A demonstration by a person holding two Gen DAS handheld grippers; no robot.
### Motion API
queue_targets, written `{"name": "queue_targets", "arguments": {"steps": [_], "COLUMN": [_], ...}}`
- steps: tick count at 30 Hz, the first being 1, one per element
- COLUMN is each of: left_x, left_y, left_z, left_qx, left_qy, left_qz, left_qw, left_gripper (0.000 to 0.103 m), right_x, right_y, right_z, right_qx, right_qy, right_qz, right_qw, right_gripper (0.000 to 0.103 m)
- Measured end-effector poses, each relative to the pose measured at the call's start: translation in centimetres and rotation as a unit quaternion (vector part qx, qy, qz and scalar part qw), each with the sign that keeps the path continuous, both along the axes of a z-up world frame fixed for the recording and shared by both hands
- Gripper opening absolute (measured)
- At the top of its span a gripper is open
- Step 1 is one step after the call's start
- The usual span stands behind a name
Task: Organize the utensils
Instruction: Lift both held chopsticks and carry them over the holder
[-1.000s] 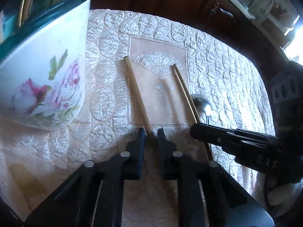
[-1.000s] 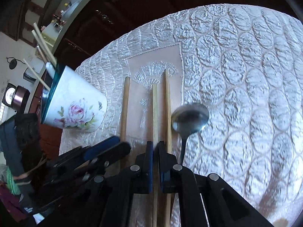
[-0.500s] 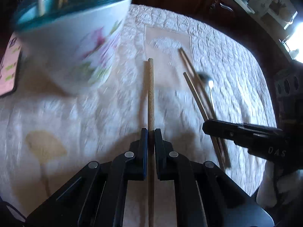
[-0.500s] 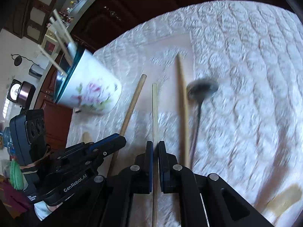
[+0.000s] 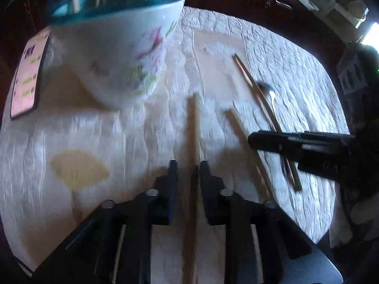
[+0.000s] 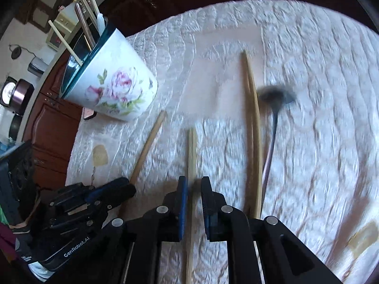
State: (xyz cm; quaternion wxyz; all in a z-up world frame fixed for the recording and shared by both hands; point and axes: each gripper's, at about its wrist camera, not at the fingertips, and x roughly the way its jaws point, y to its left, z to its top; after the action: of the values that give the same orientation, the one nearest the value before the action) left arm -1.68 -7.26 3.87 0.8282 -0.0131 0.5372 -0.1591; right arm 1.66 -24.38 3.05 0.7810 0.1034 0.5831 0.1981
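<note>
A quilted cloth (image 6: 308, 71) covers the table. A chopstick (image 5: 193, 165) runs between the left tongs' (image 5: 187, 165) narrowly parted jaws, cup (image 5: 118, 47) ahead-left. The right tongs (image 6: 194, 182), also narrow, straddle a stick (image 6: 191, 165); spoon (image 6: 272, 123) ahead-right.

We see the left gripper (image 5: 186, 165): matte black plastic, angular linkage arms, round silver pivot screws, blue-edged finger pads (image 5: 171, 189). Right gripper (image 6: 194, 182) has the same black build, silver screws, bright blue pads (image 6: 182, 203). From the right wrist view, the left unit's side carries white "GenRobot.AI" lettering.
</note>
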Motion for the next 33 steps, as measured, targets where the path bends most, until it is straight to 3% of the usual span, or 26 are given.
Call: {"name": "queue_targets", "arguments": {"steps": [9,10,11,14,28,33], "left_x": [3.9,4.0,4.0,3.4,-1.1,-2.0], "left_y": [-1.6,-1.7,-1.7,-1.5,2.9,5.1], "left_z": [-0.9,-0.8,-0.7,0.1,10.3,13.0], "left_qx": [0.029,0.03,0.03,0.026,-0.021,-0.04], "left_qy": [-0.01,-0.01,-0.012,-0.025,-0.133,-0.153], "left_qz": [-0.002,-0.007,-0.008,-0.015,-0.002,0.013], "left_qw": [0.9995,0.9995,0.9994,0.9992,0.9908,0.9873], "left_gripper": [0.022,0.021,0.008,0.006,0.006,0.006], "right_x": [3.6,3.6,3.8,3.6,0.0,-1.1], "right_y": [1.4,1.5,1.7,2.1,1.9,1.7], "right_z": [-0.7,-0.6,-0.5,0.4,11.4,15.3], "right_qx": [-0.009,-0.012,-0.016,-0.013,0.024,0.031], "right_qy": [0.006,0.003,0.001,-0.01,-0.132,-0.171], "right_qz": [0.018,0.022,0.025,0.031,0.051,0.057], "right_qw": [1.0,1.0,1.0,0.999,0.99,0.983], "right_gripper": [0.011,0.01,0.006,0.005,0.005,0.005]}}
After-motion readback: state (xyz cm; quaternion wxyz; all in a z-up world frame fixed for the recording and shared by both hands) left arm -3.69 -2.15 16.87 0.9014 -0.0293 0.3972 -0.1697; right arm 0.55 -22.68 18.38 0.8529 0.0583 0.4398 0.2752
